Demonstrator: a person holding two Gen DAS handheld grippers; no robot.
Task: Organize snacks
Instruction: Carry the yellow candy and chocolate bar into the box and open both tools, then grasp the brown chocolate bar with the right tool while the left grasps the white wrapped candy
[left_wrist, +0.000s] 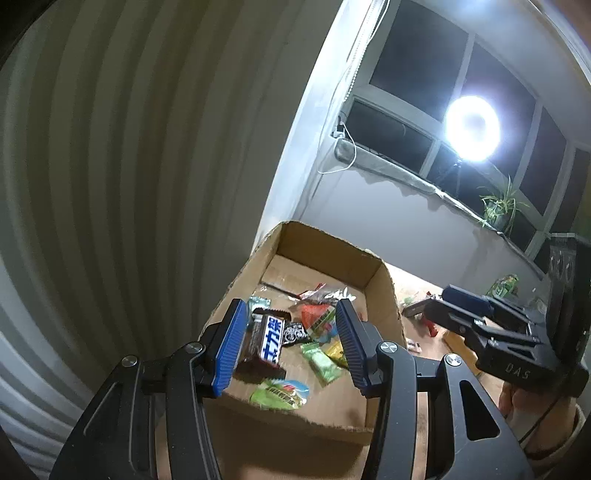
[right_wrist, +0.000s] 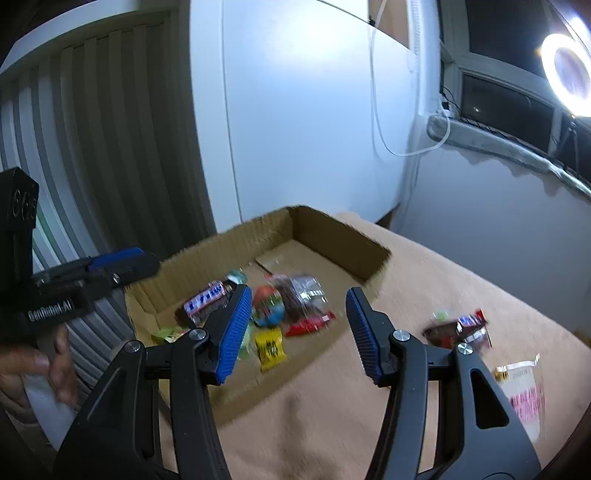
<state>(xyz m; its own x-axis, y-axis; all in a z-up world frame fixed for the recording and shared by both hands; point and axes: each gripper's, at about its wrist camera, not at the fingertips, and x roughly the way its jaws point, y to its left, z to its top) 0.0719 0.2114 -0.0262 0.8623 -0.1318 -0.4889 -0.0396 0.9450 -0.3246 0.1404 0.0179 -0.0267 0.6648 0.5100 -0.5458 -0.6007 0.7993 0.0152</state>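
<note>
Both of my grippers hang over a shallow cardboard box that stands on a beige cloth-covered table. My left gripper holds its blue-padded fingers moderately apart; the brown chocolate bar appears just beside the left pad, but I cannot tell whether it touches, and no pad presses on it. My right gripper also stands partly open, with nothing between its fingers. Inside the box lie the chocolate bar, a green sachet, a yellow sachet, a clear bag of dark snacks and a red wrapper. On the cloth, outside the box and to its right, rest a dark snack packet and a clear pink-printed bag. A ring light glares at the window.
</note>
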